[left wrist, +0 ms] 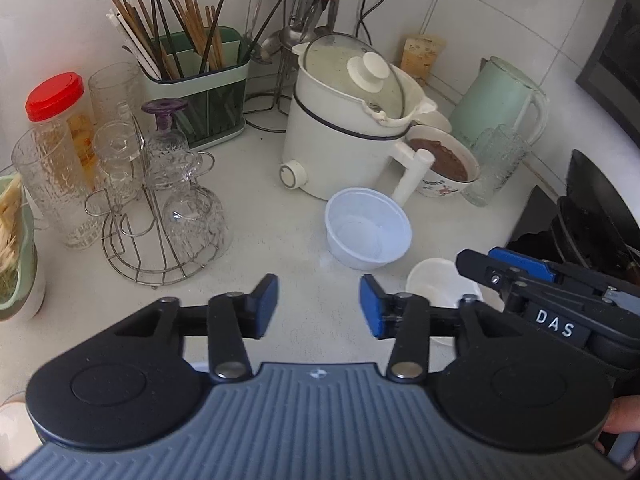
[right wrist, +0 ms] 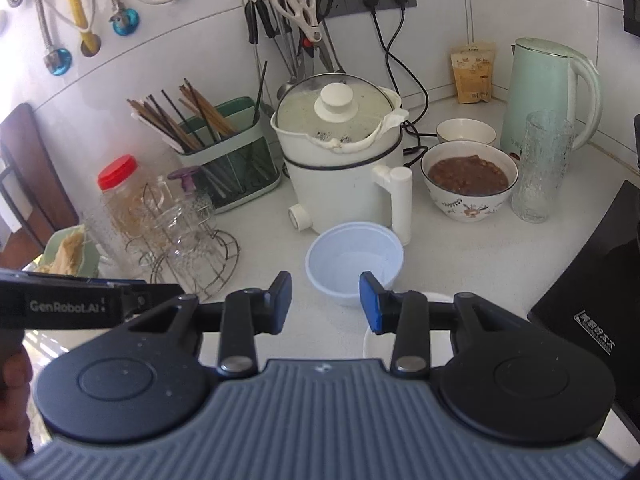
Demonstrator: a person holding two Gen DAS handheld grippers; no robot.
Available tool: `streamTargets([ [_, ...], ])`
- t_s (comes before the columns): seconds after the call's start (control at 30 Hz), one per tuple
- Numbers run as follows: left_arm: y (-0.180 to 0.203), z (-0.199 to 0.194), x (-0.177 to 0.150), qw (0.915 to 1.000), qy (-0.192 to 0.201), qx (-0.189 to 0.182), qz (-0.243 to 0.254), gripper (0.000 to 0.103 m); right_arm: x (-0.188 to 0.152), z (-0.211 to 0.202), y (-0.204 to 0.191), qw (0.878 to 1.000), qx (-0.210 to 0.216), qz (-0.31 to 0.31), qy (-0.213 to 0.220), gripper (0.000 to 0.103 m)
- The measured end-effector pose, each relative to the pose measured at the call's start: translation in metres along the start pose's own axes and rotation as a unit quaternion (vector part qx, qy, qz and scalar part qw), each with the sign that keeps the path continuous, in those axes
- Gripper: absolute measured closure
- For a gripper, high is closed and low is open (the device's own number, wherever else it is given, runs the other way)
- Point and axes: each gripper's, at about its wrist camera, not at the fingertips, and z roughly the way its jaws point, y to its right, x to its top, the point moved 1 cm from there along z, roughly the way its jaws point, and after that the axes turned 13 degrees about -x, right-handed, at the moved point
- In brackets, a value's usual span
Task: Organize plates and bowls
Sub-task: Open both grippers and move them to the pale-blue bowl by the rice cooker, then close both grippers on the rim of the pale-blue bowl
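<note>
Many kitchen things crowd the white countertop (right wrist: 460,248) below tiled walls (right wrist: 500,8)

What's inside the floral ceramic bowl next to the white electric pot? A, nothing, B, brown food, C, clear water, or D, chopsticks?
B: the floral-patterned ceramic bowl, standing just right of the white electric cooking pot, is filled nearly to its rim with a brown, lumpy food.

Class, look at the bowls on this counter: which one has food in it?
The flower-patterned bowl beside the white cooker's handle, full of brown food; the translucent plastic bowl and small white bowl look empty.
</note>
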Motion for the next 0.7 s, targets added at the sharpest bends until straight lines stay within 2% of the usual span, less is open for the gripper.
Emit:
streamTargets([
  [0.13,-0.006,0.012,0.007,0.9999,-0.009,0.005,0.000,0.042,0.001,0.011,0.001,1.000,0.001,0.002,-0.008,0.063],
  [0.7,-0.035,0.068,0.036,0.9984,-0.050,0.006,-0.025,0.042,0.013,0.072,0.007,0.998,-0.018,0.023,-0.048,0.063],
])
